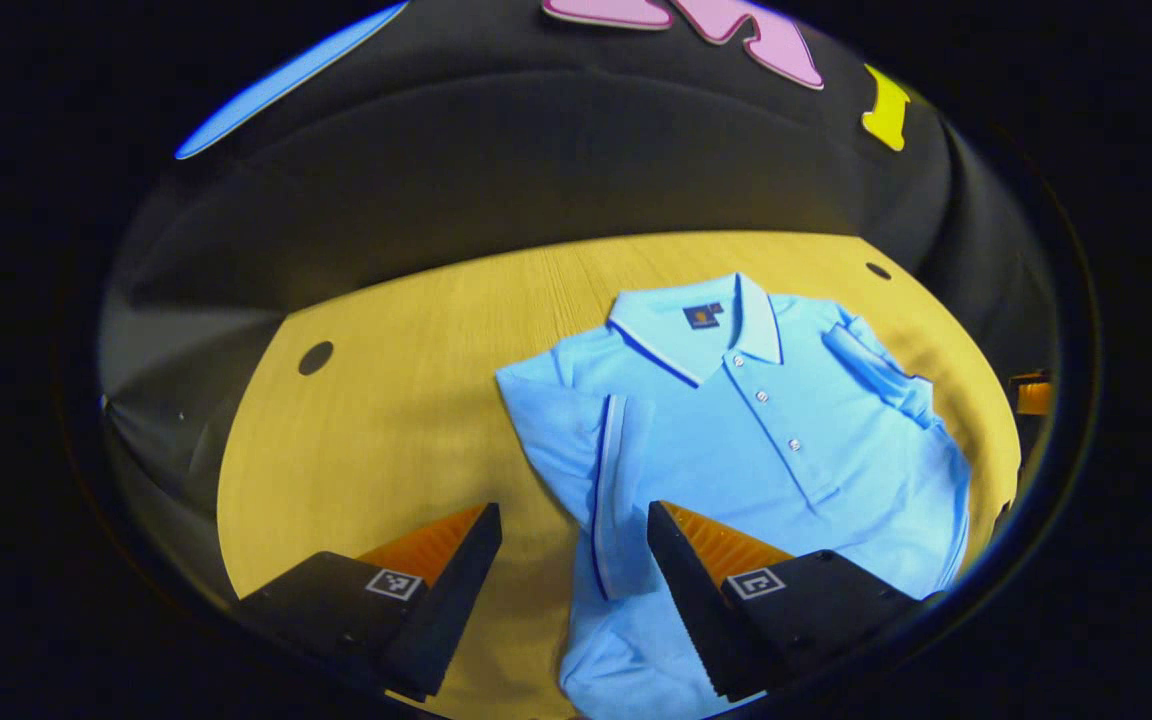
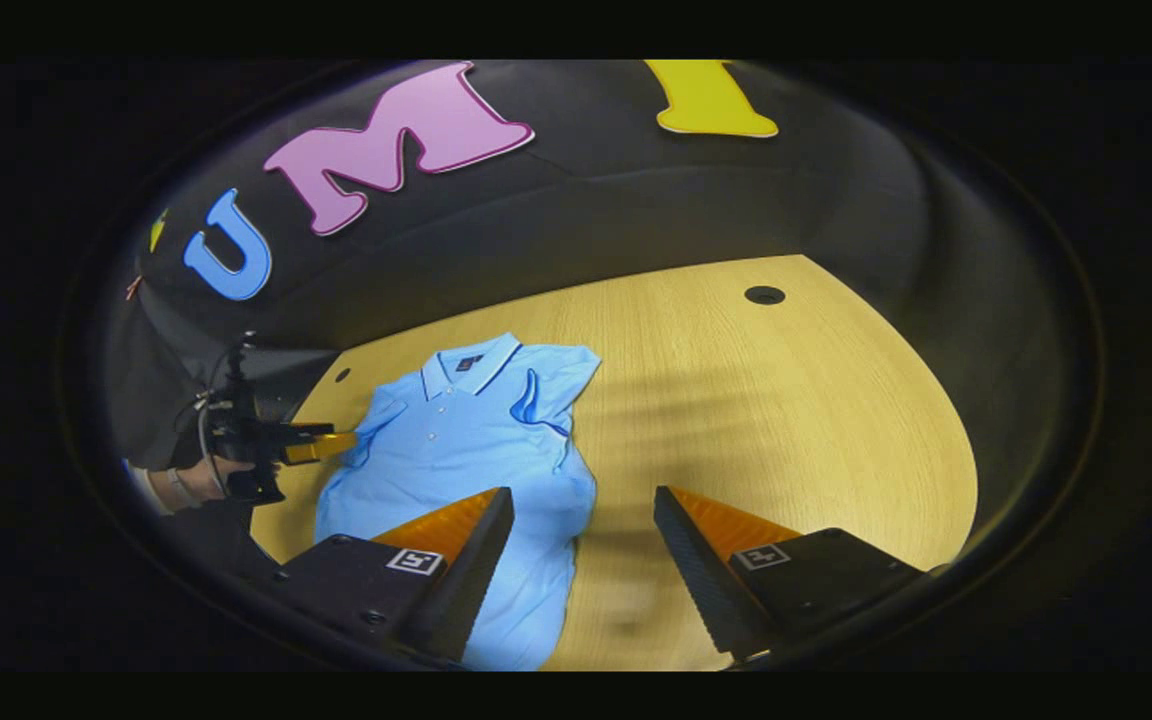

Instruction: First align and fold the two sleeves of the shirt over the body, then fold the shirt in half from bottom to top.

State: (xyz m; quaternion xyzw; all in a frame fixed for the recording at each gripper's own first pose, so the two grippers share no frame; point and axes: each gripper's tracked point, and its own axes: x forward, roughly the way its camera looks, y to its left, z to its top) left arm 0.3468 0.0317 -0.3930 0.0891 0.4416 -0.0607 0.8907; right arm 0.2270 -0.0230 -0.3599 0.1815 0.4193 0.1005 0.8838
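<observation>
Left gripper view rides above the table (image 1: pixel 386 400), angled down and forward along its own parted fingers, fairly near the shirt (image 1: pixel 756 440), which sits right of centre. Right gripper view looks down from higher and farther back, shirt (image 2: pixel 456 450) left of centre, with bare table (image 2: pixel 786 420) to the right. Both views share shirt, tabletop and the booth wall behind. Right gripper view also catches the left gripper (image 2: pixel 321 445) at far left.

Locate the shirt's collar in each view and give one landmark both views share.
Left gripper view: the collar sits right of centre, at the shirt's far end.
Right gripper view: the collar sits left of centre, above the left finger.
Shared landmark: the button placket running down from the collar.
</observation>
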